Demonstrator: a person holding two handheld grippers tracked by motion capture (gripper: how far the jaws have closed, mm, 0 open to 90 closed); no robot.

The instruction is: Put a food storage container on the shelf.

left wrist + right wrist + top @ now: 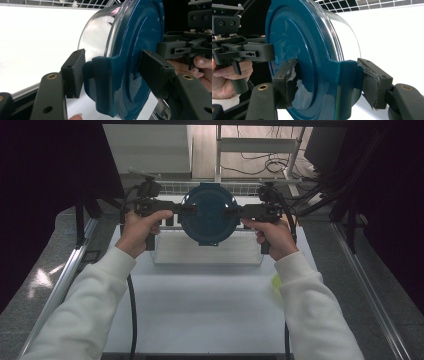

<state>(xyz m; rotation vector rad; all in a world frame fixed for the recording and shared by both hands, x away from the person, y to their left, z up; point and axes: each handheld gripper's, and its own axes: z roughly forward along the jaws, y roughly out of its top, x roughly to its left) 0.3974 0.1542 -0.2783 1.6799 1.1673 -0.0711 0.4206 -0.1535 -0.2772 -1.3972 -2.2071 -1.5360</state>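
A round clear container [209, 215] with a dark teal lid hangs in the air above the table, lid towards the person. My left gripper [187, 210] is shut on the latch tab at its left side, my right gripper [231, 211] on the tab at its right. In the left gripper view the left gripper [115, 72] has one pad on the teal latch [100, 82] and the other on the lid face [140, 37]. In the right gripper view the right gripper [329, 82] clamps the opposite latch [347, 77], and the clear bowl wall [347, 32] shows behind the lid.
A pale shallow tray [207, 251] lies on the white table [200, 310] under the container. A white wire rack [172, 186] stands behind it. A small yellow-green object [276, 281] rests by the right sleeve. Dark curtains and metal rails flank the table.
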